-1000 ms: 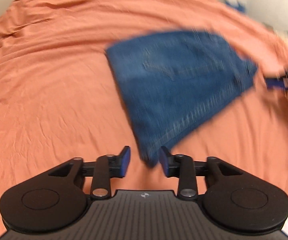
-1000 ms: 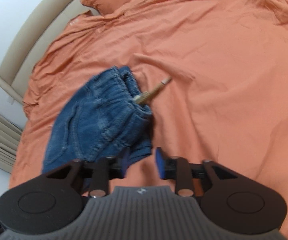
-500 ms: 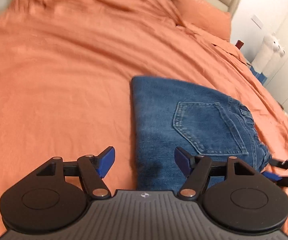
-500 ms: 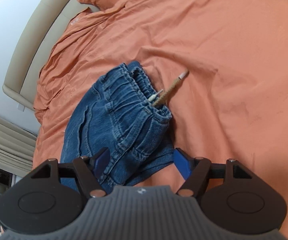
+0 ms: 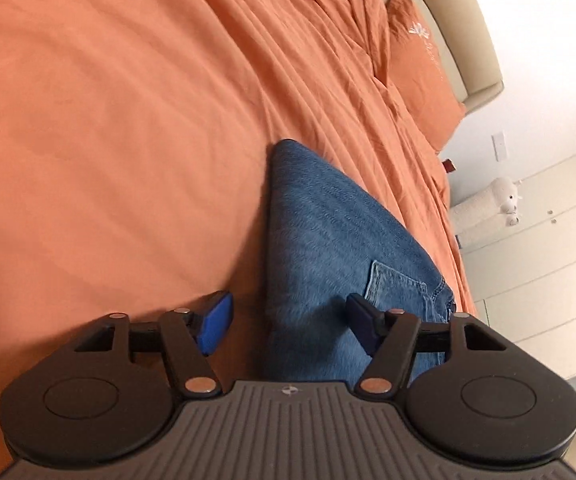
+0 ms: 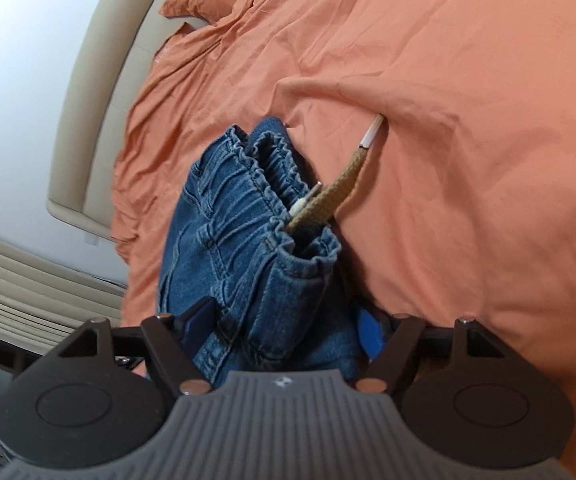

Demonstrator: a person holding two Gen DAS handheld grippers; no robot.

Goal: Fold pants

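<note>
Folded blue denim pants (image 5: 327,248) lie on the orange bedsheet (image 5: 108,120). In the left wrist view a back pocket shows and my left gripper (image 5: 289,322) is open, its blue pads either side of the folded edge, holding nothing. In the right wrist view the elastic waistband end (image 6: 256,216) faces me, with a tan drawstring (image 6: 339,188) sticking out onto the sheet. My right gripper (image 6: 284,330) is open, and the denim lies between its spread fingers.
An orange pillow (image 5: 419,80) and beige headboard (image 5: 463,40) lie at the head of the bed. White cabinets (image 5: 547,260) and a white plush toy (image 5: 503,204) stand beside the bed. A wall and window blinds (image 6: 28,280) show in the right wrist view.
Both grippers opened and let go of the pants, which now lie folded on the bed. Both have dropped closer to the denim.
</note>
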